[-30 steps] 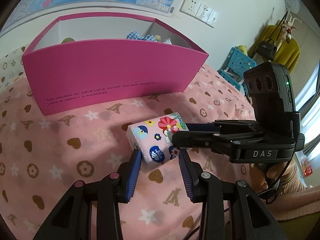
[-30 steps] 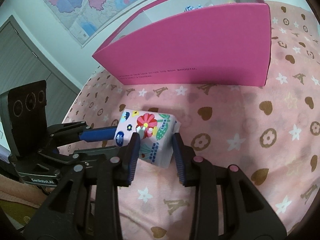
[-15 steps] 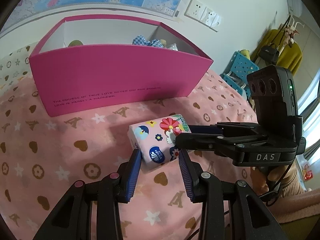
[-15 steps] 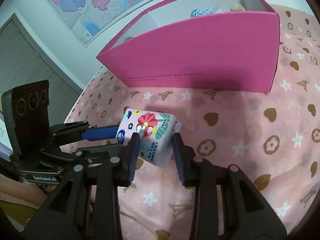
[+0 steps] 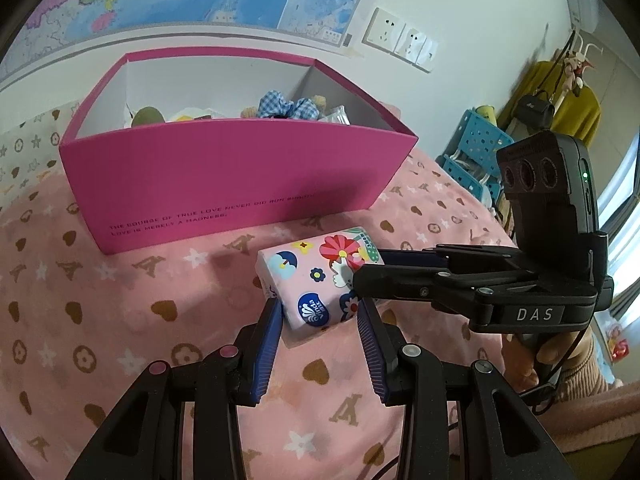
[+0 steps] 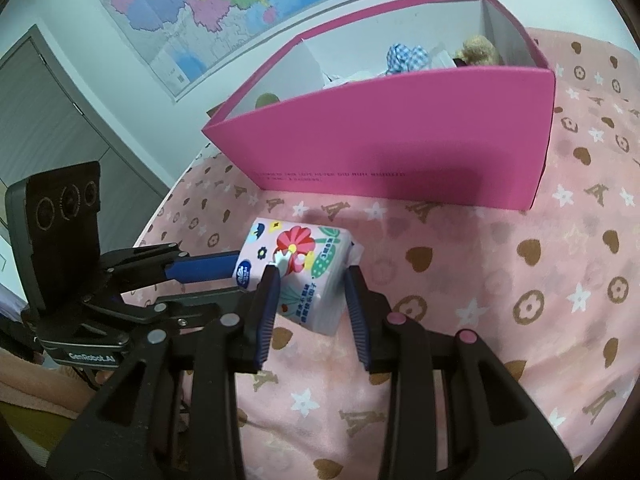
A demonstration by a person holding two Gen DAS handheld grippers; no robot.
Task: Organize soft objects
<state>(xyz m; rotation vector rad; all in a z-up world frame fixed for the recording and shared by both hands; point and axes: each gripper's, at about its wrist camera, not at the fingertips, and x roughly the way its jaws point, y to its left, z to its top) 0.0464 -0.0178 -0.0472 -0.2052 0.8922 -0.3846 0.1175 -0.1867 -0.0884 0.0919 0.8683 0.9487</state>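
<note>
Both grippers pinch floral tissue pack (image 5: 320,276) off blanket (image 5: 120,320): left gripper (image 5: 320,320), right gripper (image 6: 310,280); pink box (image 5: 224,176) behind.

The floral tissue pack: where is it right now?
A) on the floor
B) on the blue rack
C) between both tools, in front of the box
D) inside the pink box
C: the pink floral soft tissue pack sits between the left tool and right tool, outside the pink cardboard box.
</note>
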